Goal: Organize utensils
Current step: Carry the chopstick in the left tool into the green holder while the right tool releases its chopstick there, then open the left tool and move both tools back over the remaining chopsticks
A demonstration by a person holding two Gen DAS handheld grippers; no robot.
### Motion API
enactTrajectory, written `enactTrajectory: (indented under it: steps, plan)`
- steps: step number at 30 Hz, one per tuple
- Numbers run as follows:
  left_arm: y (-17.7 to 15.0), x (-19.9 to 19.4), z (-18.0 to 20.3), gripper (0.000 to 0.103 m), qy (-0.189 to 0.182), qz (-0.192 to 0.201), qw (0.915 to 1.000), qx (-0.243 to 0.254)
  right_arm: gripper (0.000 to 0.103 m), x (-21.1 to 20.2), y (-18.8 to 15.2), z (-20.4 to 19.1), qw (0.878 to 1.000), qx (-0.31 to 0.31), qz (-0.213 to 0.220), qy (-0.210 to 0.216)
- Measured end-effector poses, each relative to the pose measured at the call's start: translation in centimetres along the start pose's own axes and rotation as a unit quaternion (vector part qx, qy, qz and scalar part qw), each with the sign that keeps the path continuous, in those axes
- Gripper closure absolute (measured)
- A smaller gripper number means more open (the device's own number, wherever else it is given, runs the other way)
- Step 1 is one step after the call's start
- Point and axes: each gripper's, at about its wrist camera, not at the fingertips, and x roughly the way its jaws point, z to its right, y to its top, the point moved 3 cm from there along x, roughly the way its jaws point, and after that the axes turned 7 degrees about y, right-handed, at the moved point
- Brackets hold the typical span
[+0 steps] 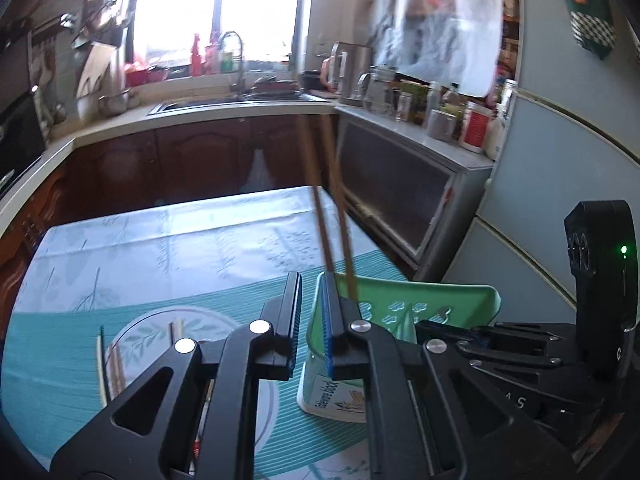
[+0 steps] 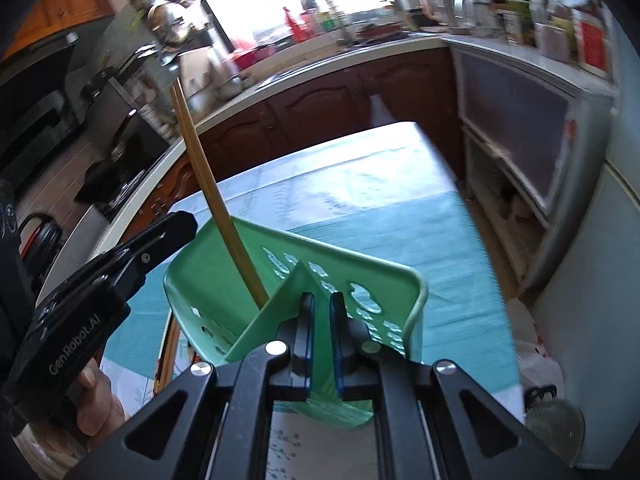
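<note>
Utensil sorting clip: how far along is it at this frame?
Done: two brown chopsticks stand in the green holder. In hand: the right gripper is shut on the holder's divider; the left gripper is open beside the holder, holding nothing. Left: several loose chopsticks lie on the tablecloth.

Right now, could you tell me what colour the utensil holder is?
Light green utensil holder, clearest in the right wrist view.

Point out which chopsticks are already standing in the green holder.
The brown pair rising out of the green holder, right beside the left gripper. The other chopsticks lie flat on the table's cloth, left of that gripper.
</note>
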Motion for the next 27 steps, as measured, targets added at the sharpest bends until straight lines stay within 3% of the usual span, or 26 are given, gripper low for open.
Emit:
enactTrajectory:
  steps: [6,14,17,19,22,27]
  plan:
    - [-1.2,-0.8,-3.9,0.097,0.022,-0.009,0.9994,-0.023,0.096,2.5,1.1,-2.2,0.997,-0.068,-0.028,0.04]
    - [-2.5,-3.9,-9.3,0.092,0.036,-0.023,0.9971,-0.063,0.095,4.1,2.0,-3.2,0.993,-0.096,-0.06,0.039]
    - [-3.2,-5.5,-11.1,0.082,0.035,-0.046,0.9956,-0.074,0.093,3.4,2.0,-3.8,0.993,-0.098,-0.054,0.034]
    - [-3.5,-6.3,-11.9,0.065,0.039,-0.055,0.9945,-0.08,0.089,2.6,2.0,-4.2,0.994,-0.097,-0.046,0.031]
    - [-4.5,-8.6,-14.2,0.05,0.063,-0.063,0.9914,-0.096,0.086,1.0,2.1,-4.7,0.996,-0.088,-0.027,0.016]
    - [-6.2,-11.4,-17.4,0.049,0.093,-0.093,0.9848,-0.113,0.086,-2.6,1.5,-6.4,0.998,-0.065,0.006,0.016]
